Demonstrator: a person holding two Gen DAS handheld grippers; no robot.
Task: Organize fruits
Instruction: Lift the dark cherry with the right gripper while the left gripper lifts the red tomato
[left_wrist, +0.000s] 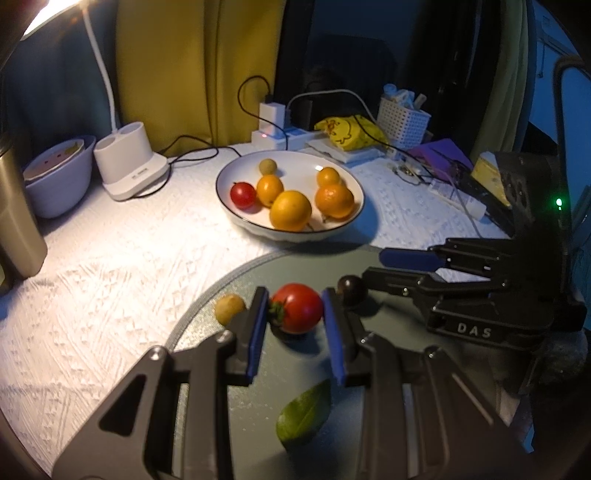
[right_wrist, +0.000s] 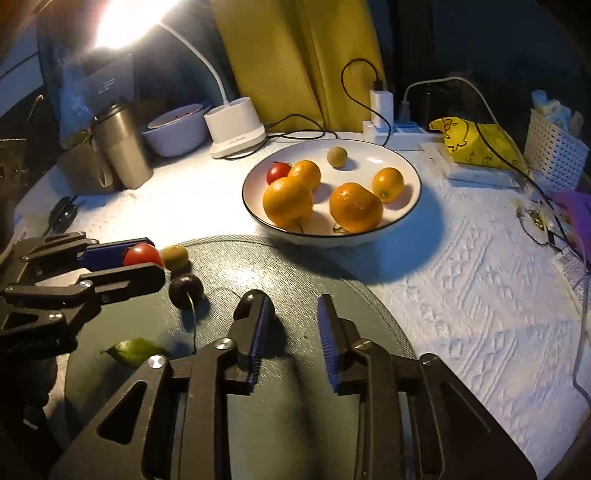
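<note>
A red tomato lies on the round dark mat between the fingers of my left gripper, whose jaws stand open around it with small gaps. The tomato also shows in the right wrist view. A small tan fruit lies left of it, a dark cherry right of it, a green leaf nearer. My right gripper is open and empty over the mat. The white plate holds several oranges, a small tomato and a tan fruit.
A lamp base, a white bowl and a steel tumbler stand at the back left. A power strip with chargers, a yellow bag, a white basket and cables lie at the back right.
</note>
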